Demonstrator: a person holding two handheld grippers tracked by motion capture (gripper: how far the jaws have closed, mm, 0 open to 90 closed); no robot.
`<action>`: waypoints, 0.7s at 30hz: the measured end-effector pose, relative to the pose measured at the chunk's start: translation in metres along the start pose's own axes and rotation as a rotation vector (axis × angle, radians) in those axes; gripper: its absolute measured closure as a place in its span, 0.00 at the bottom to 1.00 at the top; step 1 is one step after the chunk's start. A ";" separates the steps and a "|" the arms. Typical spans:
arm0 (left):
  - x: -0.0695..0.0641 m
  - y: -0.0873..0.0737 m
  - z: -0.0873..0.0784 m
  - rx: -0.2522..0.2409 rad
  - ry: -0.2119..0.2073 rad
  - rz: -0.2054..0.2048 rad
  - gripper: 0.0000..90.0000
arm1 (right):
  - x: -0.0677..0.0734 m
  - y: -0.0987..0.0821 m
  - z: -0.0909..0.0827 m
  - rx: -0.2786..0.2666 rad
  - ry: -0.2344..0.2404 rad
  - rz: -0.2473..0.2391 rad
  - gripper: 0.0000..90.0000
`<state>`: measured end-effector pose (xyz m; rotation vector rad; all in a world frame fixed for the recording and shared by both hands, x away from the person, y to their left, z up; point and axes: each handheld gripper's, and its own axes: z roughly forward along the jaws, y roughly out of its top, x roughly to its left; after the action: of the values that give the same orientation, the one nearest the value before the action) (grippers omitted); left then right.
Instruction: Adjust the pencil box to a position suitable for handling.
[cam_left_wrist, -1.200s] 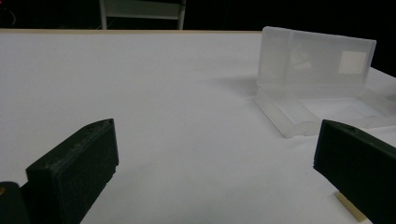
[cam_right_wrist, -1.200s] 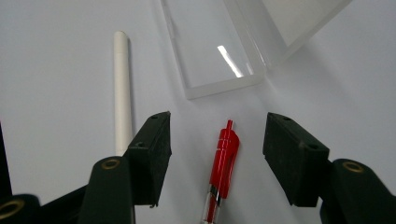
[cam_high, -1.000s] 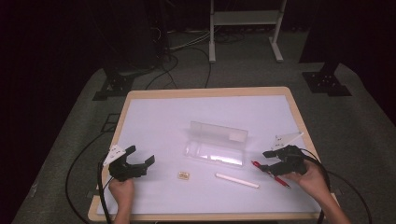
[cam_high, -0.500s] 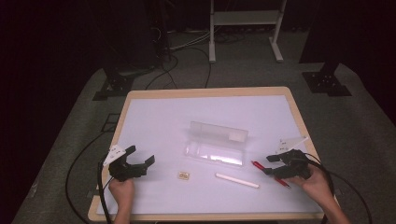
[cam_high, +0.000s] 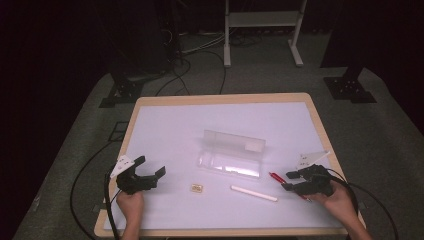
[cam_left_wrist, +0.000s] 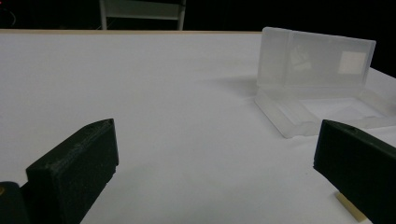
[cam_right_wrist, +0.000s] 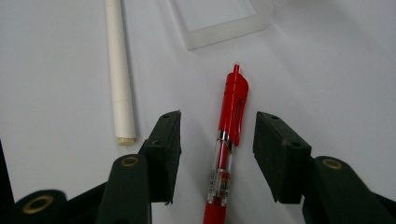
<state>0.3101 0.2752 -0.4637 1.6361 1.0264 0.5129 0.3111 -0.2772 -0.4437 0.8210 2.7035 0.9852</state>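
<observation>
Right gripper (cam_right_wrist: 217, 140): my jaws straddle the red pen (cam_right_wrist: 227, 140), pads clear of it on both sides; they have just been closing in.
Red pen: flat on the white table (cam_high: 165, 130) at its near right, just right of the clear plastic case (cam_high: 232, 155).
White stick (cam_high: 253, 193): left of the pen, near edge.
Left gripper (cam_high: 145, 175): my jaws spread wide over bare table at near left, holding nothing.
Small tan piece (cam_high: 196, 187): between my two grippers.
</observation>
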 end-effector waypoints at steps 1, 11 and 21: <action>0.000 0.000 0.000 0.000 0.000 0.000 0.00 | 0.000 -0.001 0.000 0.000 -0.001 0.002 0.58; 0.000 0.000 0.000 0.000 0.000 0.000 0.00 | -0.001 -0.010 0.000 0.008 -0.011 0.020 0.65; 0.000 0.000 0.000 0.000 0.000 -0.001 0.00 | 0.000 -0.016 0.001 0.020 -0.022 0.015 0.71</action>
<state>0.3101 0.2752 -0.4637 1.6356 1.0270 0.5127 0.3042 -0.2864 -0.4542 0.8520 2.6970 0.9485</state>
